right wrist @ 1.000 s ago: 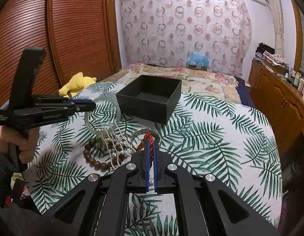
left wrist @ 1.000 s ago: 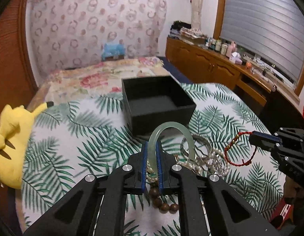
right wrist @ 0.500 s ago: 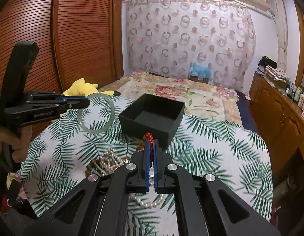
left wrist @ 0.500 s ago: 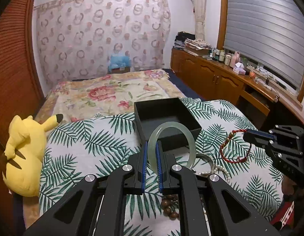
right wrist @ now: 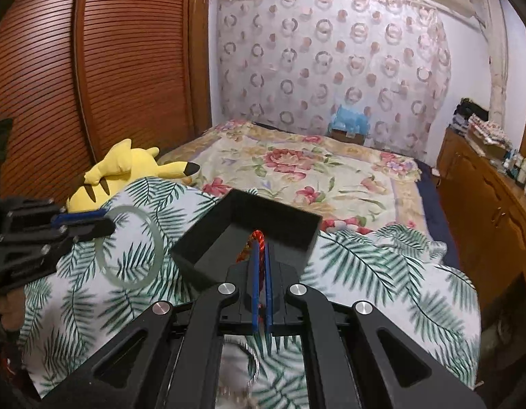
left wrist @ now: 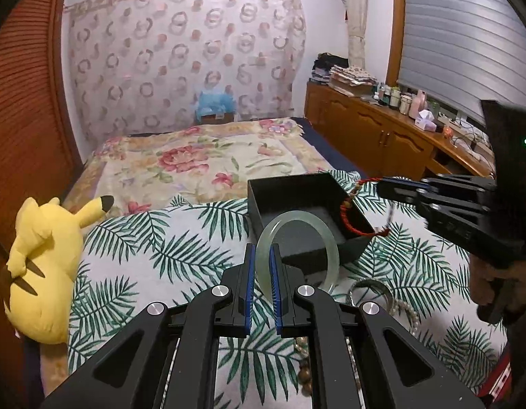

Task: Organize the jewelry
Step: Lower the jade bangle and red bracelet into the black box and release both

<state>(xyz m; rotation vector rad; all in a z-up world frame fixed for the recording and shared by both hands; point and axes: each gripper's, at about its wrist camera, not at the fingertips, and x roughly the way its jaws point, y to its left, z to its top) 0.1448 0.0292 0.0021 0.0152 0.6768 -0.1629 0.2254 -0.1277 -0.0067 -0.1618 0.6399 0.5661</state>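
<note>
The box (left wrist: pixel 307 201) at the frame centre seems empty, so nothing is stored yet: the right claw (right wrist: pixel 261 272) grips the red bracelet (left wrist: pixel 360 211) above it, the left claw (left wrist: pixel 263 283) grips the bangle (left wrist: pixel 326 238) just before it, and pearls (left wrist: pixel 404 310) wait at lower right.

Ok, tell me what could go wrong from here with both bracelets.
1. The red string bracelet hangs across the black box rim from the right tongs; released now, it may slip outside.
2. The jade bangle, pinched at one edge by the left tongs, could slip and fall.
</note>
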